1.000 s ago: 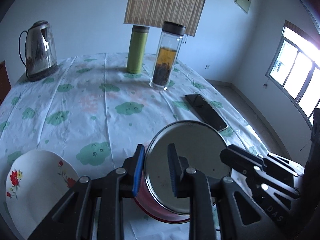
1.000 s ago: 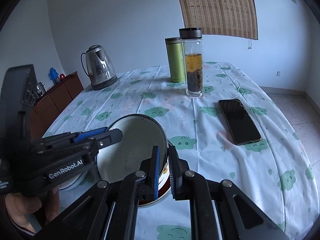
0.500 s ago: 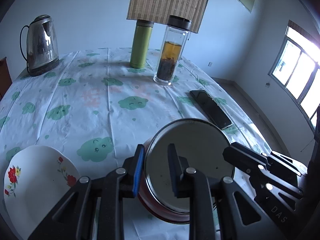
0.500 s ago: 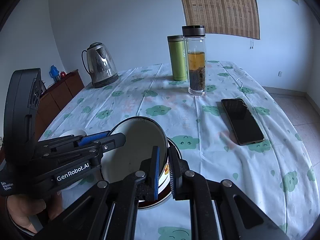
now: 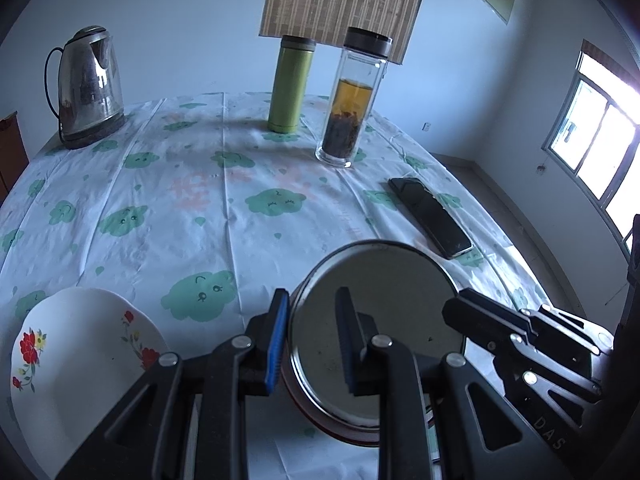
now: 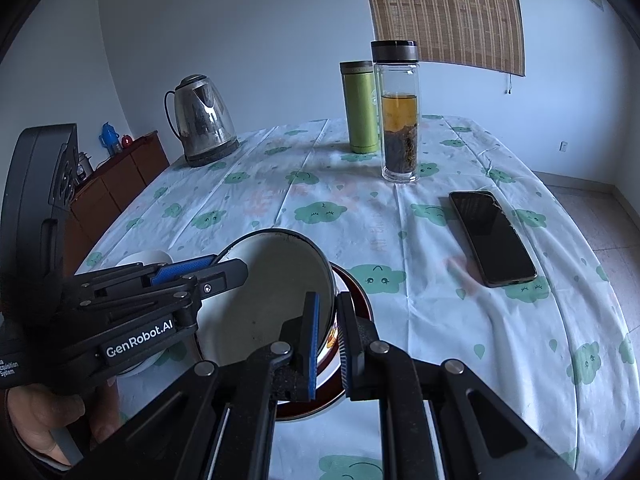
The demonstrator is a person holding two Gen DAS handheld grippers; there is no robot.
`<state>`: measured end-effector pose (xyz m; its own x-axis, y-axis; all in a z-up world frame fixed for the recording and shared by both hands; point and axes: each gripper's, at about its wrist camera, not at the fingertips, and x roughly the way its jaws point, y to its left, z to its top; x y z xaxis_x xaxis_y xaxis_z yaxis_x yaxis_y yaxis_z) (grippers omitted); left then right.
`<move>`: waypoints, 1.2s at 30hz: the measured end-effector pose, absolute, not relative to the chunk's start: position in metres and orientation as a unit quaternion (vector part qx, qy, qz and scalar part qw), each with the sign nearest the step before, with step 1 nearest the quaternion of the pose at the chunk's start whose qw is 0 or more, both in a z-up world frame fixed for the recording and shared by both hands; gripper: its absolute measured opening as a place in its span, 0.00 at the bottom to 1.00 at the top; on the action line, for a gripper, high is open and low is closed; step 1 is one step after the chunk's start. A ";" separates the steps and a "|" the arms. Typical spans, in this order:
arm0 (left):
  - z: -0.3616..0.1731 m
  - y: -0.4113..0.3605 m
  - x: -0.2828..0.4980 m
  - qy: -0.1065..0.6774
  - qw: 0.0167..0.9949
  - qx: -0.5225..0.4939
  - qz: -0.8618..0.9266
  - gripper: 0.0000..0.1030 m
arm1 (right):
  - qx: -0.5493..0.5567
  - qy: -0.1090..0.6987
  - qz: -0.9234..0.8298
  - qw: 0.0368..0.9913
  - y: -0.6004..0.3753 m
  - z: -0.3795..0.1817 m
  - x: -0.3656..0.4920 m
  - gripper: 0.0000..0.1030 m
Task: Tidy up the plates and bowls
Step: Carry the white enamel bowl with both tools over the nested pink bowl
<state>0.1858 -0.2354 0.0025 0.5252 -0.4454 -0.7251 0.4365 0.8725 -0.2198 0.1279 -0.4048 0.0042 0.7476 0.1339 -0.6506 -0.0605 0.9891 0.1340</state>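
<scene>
The metal bowl point(image 5: 376, 332), red on the outside with a dull grey inside, is tilted up above the near edge of the counter point(image 5: 208, 208), held from both sides. The left gripper point(image 5: 310, 340) has its jaws closed on the bowl's left rim, one blue pad outside the wall and one inside. The right gripper point(image 6: 327, 338) has its jaws clamped on the opposite rim in the same way. Directly under the bowl sits a red-rimmed dish point(image 6: 352, 292); whether the two touch is hard to make out. To the left on the counter lies a white plate point(image 5: 76, 356) with red flowers. Farther back stand a glass tea bottle point(image 5: 352, 100), a green flask point(image 5: 290, 84) and a steel kettle point(image 5: 88, 88); a dark phone point(image 5: 430, 216) lies to the right.
</scene>
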 end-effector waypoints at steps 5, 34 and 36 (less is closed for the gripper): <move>0.000 -0.235 0.187 0.420 0.872 -0.002 -0.251 0.20 | 0.049 0.354 0.052 0.933 -0.404 0.003 0.129 0.11; 0.001 -0.237 0.185 0.412 0.871 -0.003 -0.269 0.20 | 0.049 0.372 0.049 0.926 -0.408 -0.011 0.130 0.11; 0.001 -0.236 0.186 0.412 0.872 -0.004 -0.266 0.20 | 0.051 0.368 0.052 0.927 -0.408 -0.009 0.129 0.11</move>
<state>0.1862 -0.2363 0.0009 0.5195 -0.4669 -0.7156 0.4596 0.8587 -0.2266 0.1288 -0.4075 -0.0089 0.7237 0.1334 -0.6771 -0.0583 0.9894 0.1327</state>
